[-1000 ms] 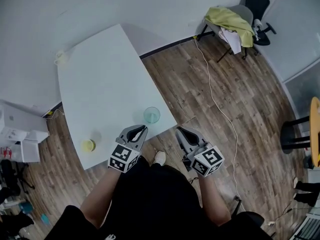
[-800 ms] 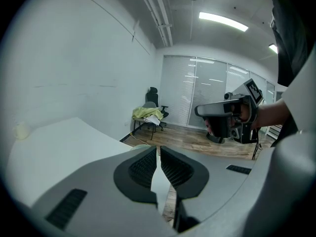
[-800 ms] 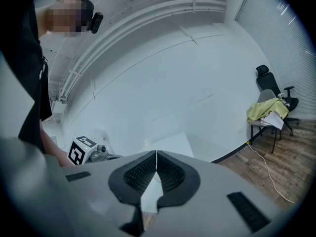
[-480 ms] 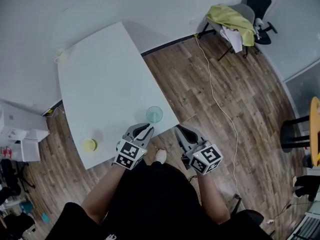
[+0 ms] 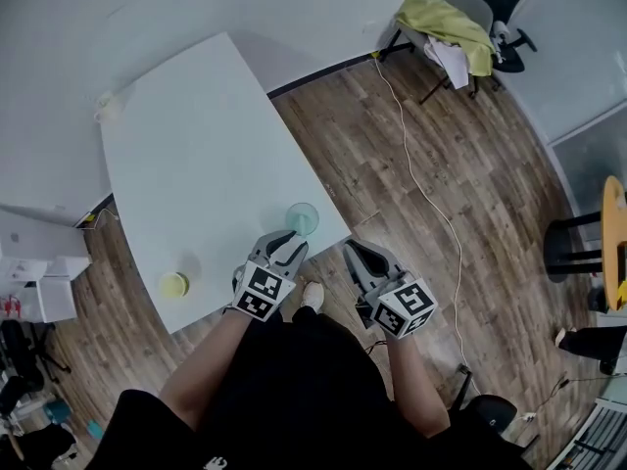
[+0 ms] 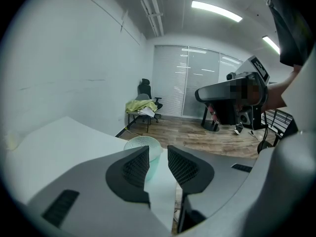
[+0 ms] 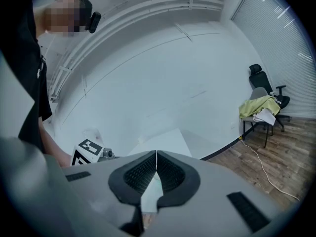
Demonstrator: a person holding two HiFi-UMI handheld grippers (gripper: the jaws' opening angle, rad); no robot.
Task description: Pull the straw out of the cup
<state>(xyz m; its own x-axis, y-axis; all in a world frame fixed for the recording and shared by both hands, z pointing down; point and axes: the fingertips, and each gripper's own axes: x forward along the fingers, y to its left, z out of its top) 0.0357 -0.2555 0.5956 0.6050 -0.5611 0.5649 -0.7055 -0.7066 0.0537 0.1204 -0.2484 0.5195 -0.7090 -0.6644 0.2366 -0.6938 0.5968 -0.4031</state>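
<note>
Nearest of all, the person stands at the table's near edge with both tools held low in front of the body. The right gripper (image 5: 360,256) hangs over the wooden floor (image 5: 470,164), just off the table's near right corner. Its jaws are pressed together with nothing between them, so it appears to be idle and kept out of the way. The left gripper (image 5: 281,250) is the working one. It sits over the near edge of the white table (image 5: 196,164), its jaws set a narrow gap apart and empty, aimed straight at the cup (image 5: 302,219). That spacing would suit something thin, and the low, level approach probably lines the jaws up with the rim. The pale green, see-through cup stands just beyond the left gripper's tips at the near right corner, not yet touched. The straw itself cannot be made out in any view (the rim looks netted in the left gripper view, but no stem shows above it), so the pull has not begun. To the left along the near edge lies a small yellow round thing (image 5: 173,285), well apart from the cup. Farther off, a white cable (image 5: 416,179) trails across the floor toward a chair (image 5: 474,6) draped with a yellow-green cloth (image 5: 441,23).
</note>
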